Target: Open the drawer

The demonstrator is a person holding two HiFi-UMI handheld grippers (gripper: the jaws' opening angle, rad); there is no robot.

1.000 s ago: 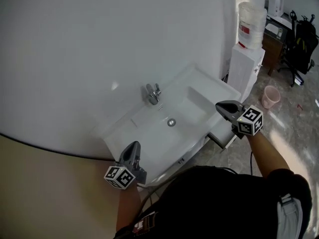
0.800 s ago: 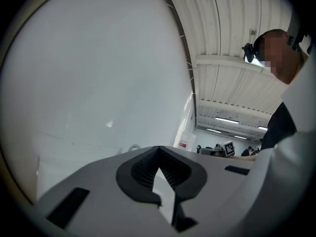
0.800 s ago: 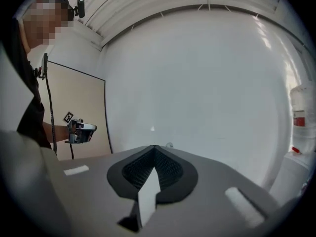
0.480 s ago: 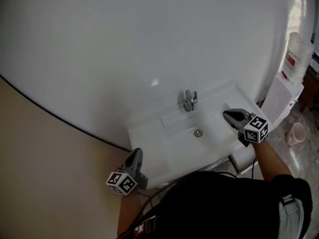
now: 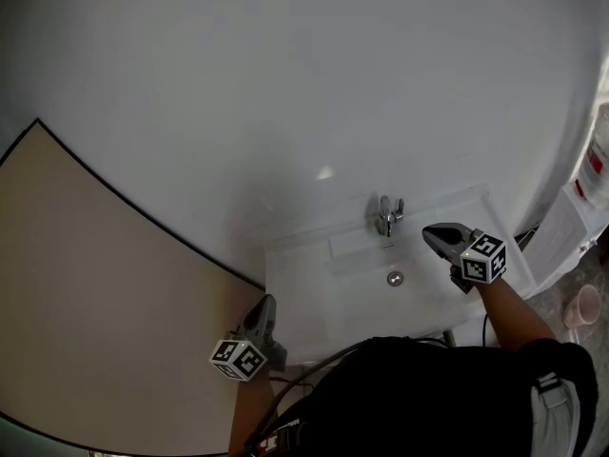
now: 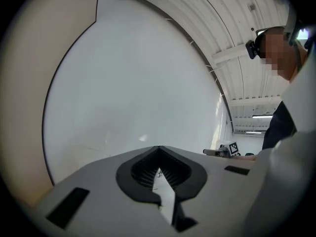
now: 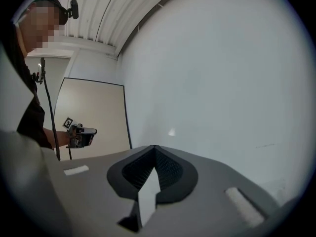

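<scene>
- Since the earlier frames the head view has swung left. The washbasin [image 5: 319, 298] has slid from the middle to the lower right, and far more of the beige panel [image 5: 86, 303] shows. The right gripper [image 5: 430, 231] has come in from past the basin's front right corner to above its right half. The left gripper [image 5: 265, 305] keeps its place off the front left corner.
- A plain white wall [image 5: 285, 84] fills most of the head view and the background of both gripper views.
- The beige panel, edged with a dark line, covers the lower left.
- The person's dark top [image 5: 409, 398] takes up the bottom centre, with a bare forearm reaching up to the right gripper.
- The washbasin stands against the wall, its front rim cut off by the person's body.
- The drawer lies somewhere below that rim. The basin and the torso hide it, so I cannot tell how it stands.
- A white water dispenser [image 5: 561, 241] is at the right edge, beside the basin.
- Left gripper: jaw tips together, nothing between them, pointing at the wall.
- Right gripper: jaw tips likewise together and empty, just right of the drain.
- A pink bucket [image 5: 582, 305] sits on the floor near the dispenser.
- The chrome faucet [image 5: 387, 215] rises at the basin's back edge.
- The drain [image 5: 395, 278] lies in front of the faucet.
</scene>
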